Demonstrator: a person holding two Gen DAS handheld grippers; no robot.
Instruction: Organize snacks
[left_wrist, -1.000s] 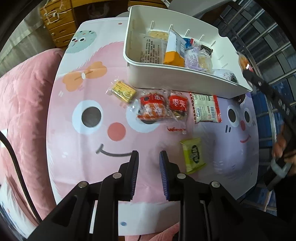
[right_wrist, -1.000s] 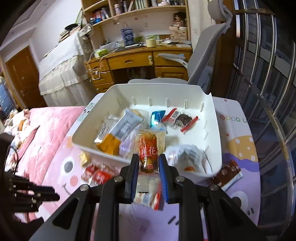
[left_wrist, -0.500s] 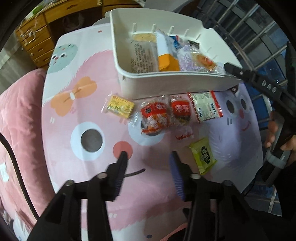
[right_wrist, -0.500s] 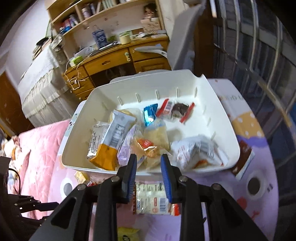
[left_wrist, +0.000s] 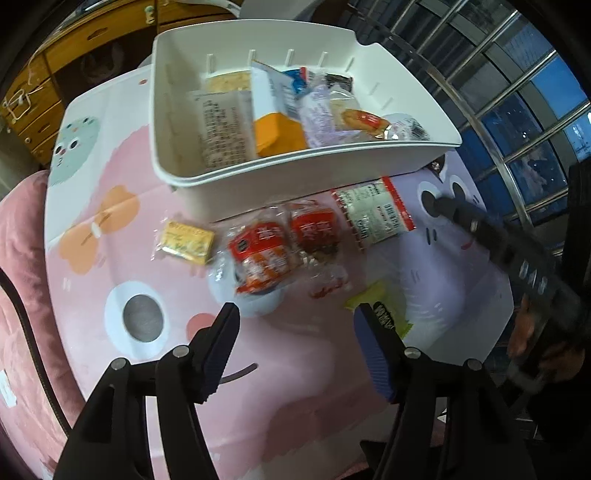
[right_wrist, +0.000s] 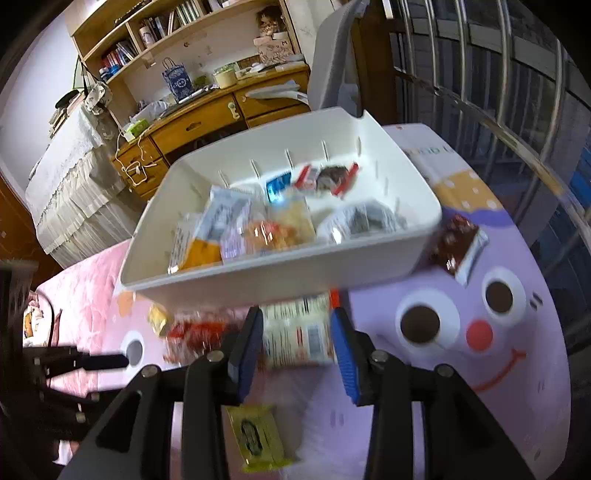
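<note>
From the left wrist, the left gripper (left_wrist: 295, 332) hangs over the cartoon-printed mat (left_wrist: 122, 221), its jaws wide, just opened further, nothing between them. Loose snacks lie in a row beside the white bin (left_wrist: 295, 177): a yellow packet (left_wrist: 186, 242), two red packets (left_wrist: 258, 258), and a white barcode packet (left_wrist: 373, 216) whose long axis runs toward the bin. A green packet (left_wrist: 384, 314) lies near the right finger. From the right wrist, the right gripper (right_wrist: 295, 332) has just been opening to a narrow gap, framing the white barcode packet (right_wrist: 295, 332) without pressing it. The bin's wall (right_wrist: 280, 273) stands just beyond; a brown packet (right_wrist: 458, 243) lies beside it.
</note>
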